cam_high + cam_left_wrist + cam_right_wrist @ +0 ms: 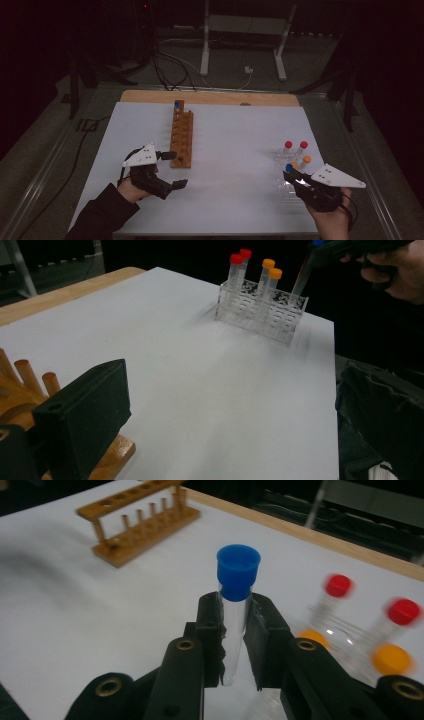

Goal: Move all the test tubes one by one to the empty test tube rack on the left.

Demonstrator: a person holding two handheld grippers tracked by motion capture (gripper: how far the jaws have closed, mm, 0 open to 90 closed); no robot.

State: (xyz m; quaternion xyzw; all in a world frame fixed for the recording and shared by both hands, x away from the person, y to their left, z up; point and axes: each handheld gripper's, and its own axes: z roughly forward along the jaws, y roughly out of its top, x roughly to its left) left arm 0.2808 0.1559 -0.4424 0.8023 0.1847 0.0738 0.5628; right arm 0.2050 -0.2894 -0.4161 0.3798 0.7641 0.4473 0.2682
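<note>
Blue-capped tube (237,615) | upright between jaws | right gripper (235,645) clamped on it

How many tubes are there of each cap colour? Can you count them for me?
Red-capped tubes: 2, standing in the clear rack
Orange-capped tubes: 2, standing in the clear rack
Blue-capped tubes: 2, one gripped by the right gripper, one at the far end of the wooden rack
Total: 6 tubes
</note>
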